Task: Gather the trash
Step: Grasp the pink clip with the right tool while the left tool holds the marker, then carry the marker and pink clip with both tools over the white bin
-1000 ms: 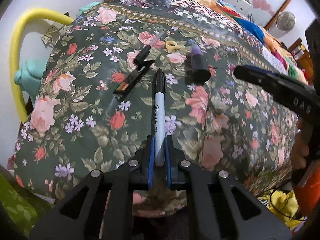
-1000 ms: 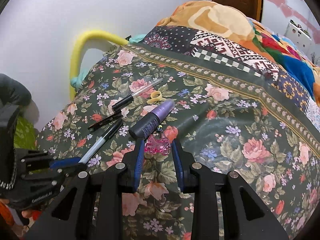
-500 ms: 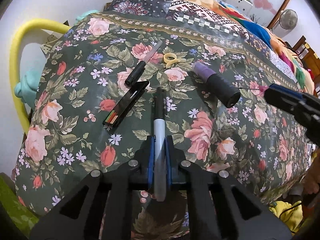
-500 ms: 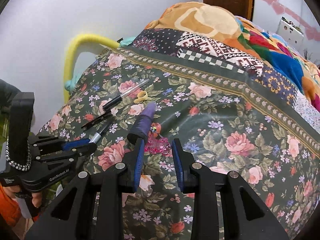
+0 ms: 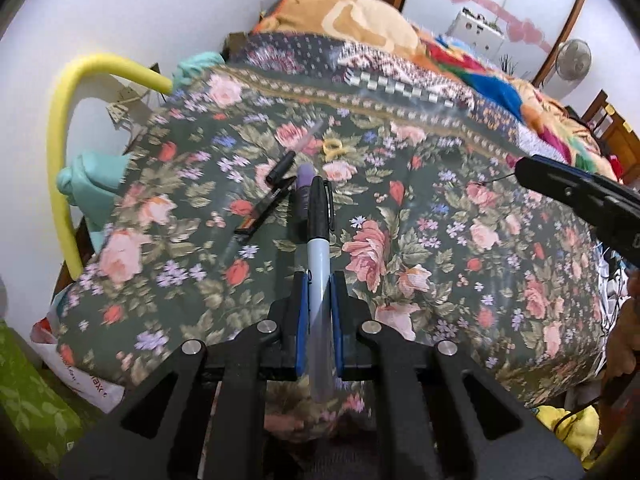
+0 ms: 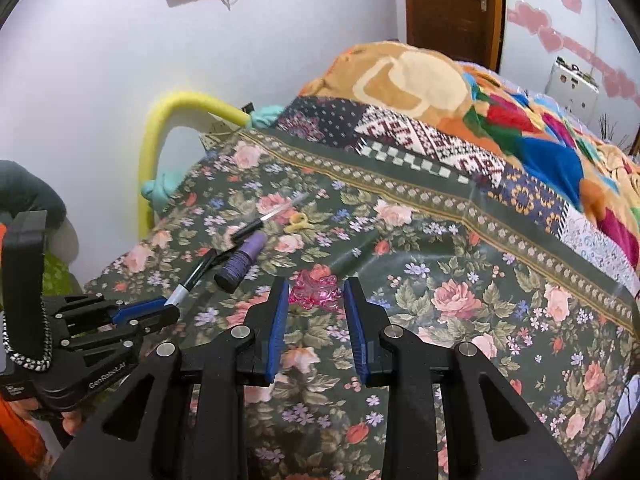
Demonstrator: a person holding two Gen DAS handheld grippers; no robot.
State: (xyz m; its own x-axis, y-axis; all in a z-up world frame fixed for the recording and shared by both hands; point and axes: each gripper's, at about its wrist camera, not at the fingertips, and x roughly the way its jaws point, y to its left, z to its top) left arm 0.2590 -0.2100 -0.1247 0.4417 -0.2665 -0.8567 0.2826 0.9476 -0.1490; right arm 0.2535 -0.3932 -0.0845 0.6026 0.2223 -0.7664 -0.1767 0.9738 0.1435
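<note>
Blue-padded left gripper (image 5: 319,280) clamped on marker (image 5: 319,240) above floral bedspread (image 5: 420,240); right gripper (image 6: 314,300) holding pink clip (image 6: 314,287) just between its partly spread jaws, contact unclear.
</note>
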